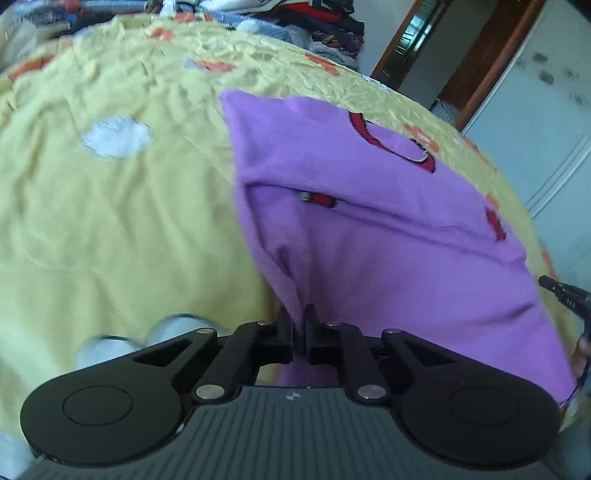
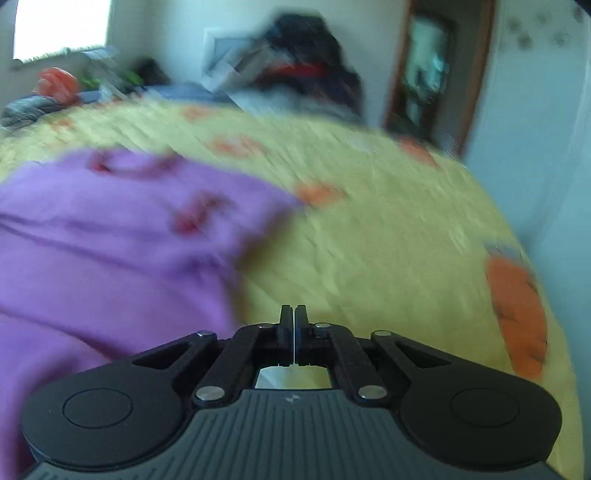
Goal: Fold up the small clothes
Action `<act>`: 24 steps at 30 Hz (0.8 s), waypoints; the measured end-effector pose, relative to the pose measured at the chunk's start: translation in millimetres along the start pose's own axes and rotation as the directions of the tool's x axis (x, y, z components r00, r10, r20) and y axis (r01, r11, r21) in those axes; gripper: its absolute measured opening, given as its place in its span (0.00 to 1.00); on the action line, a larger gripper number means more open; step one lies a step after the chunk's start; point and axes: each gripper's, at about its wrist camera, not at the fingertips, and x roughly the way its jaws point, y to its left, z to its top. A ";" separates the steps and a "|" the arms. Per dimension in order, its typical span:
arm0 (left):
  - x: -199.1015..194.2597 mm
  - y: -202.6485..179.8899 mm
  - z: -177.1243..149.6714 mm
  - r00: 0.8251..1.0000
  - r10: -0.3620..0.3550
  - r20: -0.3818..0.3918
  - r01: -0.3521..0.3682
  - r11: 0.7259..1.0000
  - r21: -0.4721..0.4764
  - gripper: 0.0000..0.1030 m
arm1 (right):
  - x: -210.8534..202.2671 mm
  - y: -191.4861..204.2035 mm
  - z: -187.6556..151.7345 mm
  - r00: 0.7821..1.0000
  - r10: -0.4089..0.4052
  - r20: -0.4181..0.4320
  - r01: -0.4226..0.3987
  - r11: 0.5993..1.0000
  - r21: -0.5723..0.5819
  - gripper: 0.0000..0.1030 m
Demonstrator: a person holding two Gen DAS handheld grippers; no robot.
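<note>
Your left gripper has its jaws pressed together on a bunched edge of the purple garment, the cloth pinched between the two black fingers at the garment's near left corner. Your right gripper has its jaws closed against each other with only a thin sliver of light between them and nothing in the grip; it sits above bare yellow bedsheet, just to the right of the purple garment.

From the left wrist view, the garment spreads away from the clamped fingers toward the far right, lying on the yellow bedsheet. A fold line runs across it about midway, and red and black markings show on its far part and along its right edge. At the right edge of that view, a black part of the other tool pokes in beside the garment.

The sheet is wrinkled and printed with orange shapes and pale patches; one white patch lies to the left of the garment, well apart from it. The right wrist view is blurred, so finer detail of the cloth there cannot be told.

Beyond the far edge of the bed, a pile of clothes is heaped, and a brown door frame stands at the far right.
</note>
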 end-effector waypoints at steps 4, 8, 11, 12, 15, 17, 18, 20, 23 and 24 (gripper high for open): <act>-34.4 11.5 -18.3 0.990 0.122 0.067 -0.120 0.992 -0.030 0.34 | -46.1 -23.4 -20.6 0.992 0.109 0.056 -0.114 0.989 0.091 0.37; -78.0 -7.1 -67.0 0.978 -0.079 0.193 0.088 0.995 -0.041 0.83 | -116.2 -4.5 -67.7 0.955 0.243 0.168 -0.248 0.969 0.009 0.45; -94.0 -56.6 -105.4 0.949 -0.171 0.265 0.149 0.984 0.101 0.89 | -148.0 26.9 -101.5 0.947 0.275 0.163 -0.255 0.957 -0.134 0.45; -96.7 -74.7 -119.4 0.941 -0.197 0.273 0.157 0.974 0.161 0.91 | -156.0 35.1 -110.7 0.941 0.294 0.166 -0.268 0.950 -0.158 0.45; -89.5 -132.1 -157.0 0.951 -0.174 0.255 0.076 0.933 0.351 0.96 | -168.3 52.0 -126.1 0.935 0.317 0.162 -0.281 0.937 -0.209 0.45; -76.9 -162.7 -176.2 0.957 -0.103 0.273 -0.035 0.889 0.457 0.96 | -171.3 58.6 -129.9 0.925 0.338 0.172 -0.301 0.931 -0.208 0.45; -70.4 -173.7 -181.5 0.954 -0.091 0.286 -0.064 0.869 0.491 0.96 | -170.0 61.2 -130.5 0.924 0.344 0.164 -0.308 0.928 -0.212 0.45; -56.3 -187.5 -184.8 0.955 -0.093 0.282 -0.069 0.853 0.518 0.99 | -167.9 65.2 -133.0 0.926 0.347 0.151 -0.308 0.923 -0.232 0.45; -28.7 -202.3 -185.2 0.956 -0.031 0.293 -0.139 0.829 0.542 0.93 | -167.0 69.8 -138.1 0.928 0.347 0.134 -0.309 0.920 -0.241 0.45; -19.7 -200.6 -183.7 0.954 -0.008 0.300 -0.163 0.826 0.539 0.89 | -167.0 70.3 -138.7 0.930 0.342 0.136 -0.303 0.922 -0.243 0.45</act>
